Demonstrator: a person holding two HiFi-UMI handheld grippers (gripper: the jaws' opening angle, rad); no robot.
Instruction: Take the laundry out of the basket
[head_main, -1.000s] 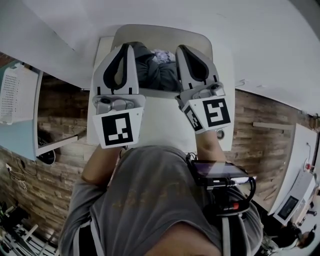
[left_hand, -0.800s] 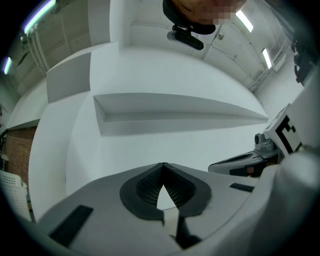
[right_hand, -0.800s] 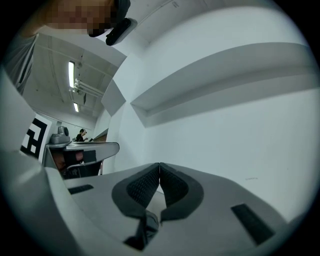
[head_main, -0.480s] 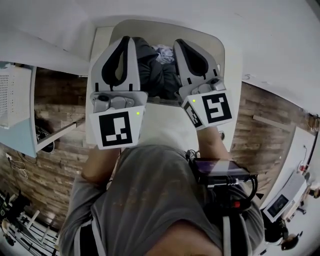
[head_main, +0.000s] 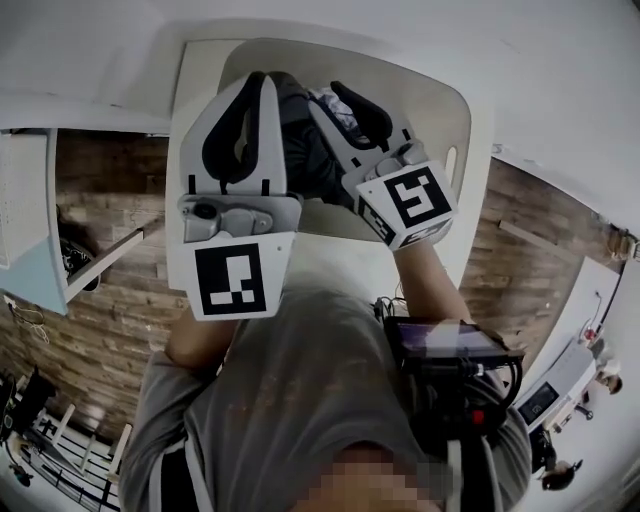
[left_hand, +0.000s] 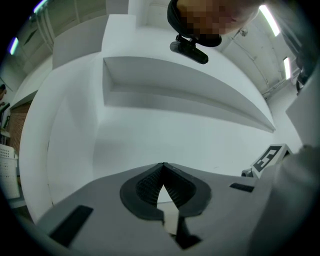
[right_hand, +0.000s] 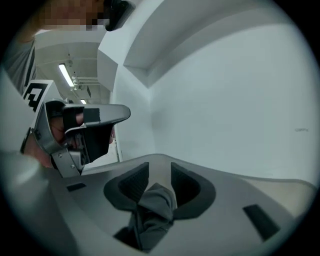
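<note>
Left gripper view gives the left gripper (left_hand: 162, 169) with its jaws pressed together on nothing, only a pale surface being seen beyond the tips. In the head view it is held over the left part of the basket (head_main: 458, 115), and the dark laundry (head_main: 300, 160) lies just to the right of its tips and below them. The step in hand is judged to be the first grab at the pile, so this gripper is best kept clear, so that no cloth is pinned under it. Further right, the right gripper (right_hand: 160, 172) is angled down into the pile. Its jaws have just been opening and are now spread, and a grey fold of the laundry is stood up between the pads, filling much of the gap and trailing back toward the gripper's body. The fold does not appear to be squeezed yet. A sound grip would be had if the jaws were pushed a little deeper, so that a thick bunch rather than a thin edge is taken. They should then be closed firmly and the load lifted straight up past the rim, so that nothing is snagged.
</note>
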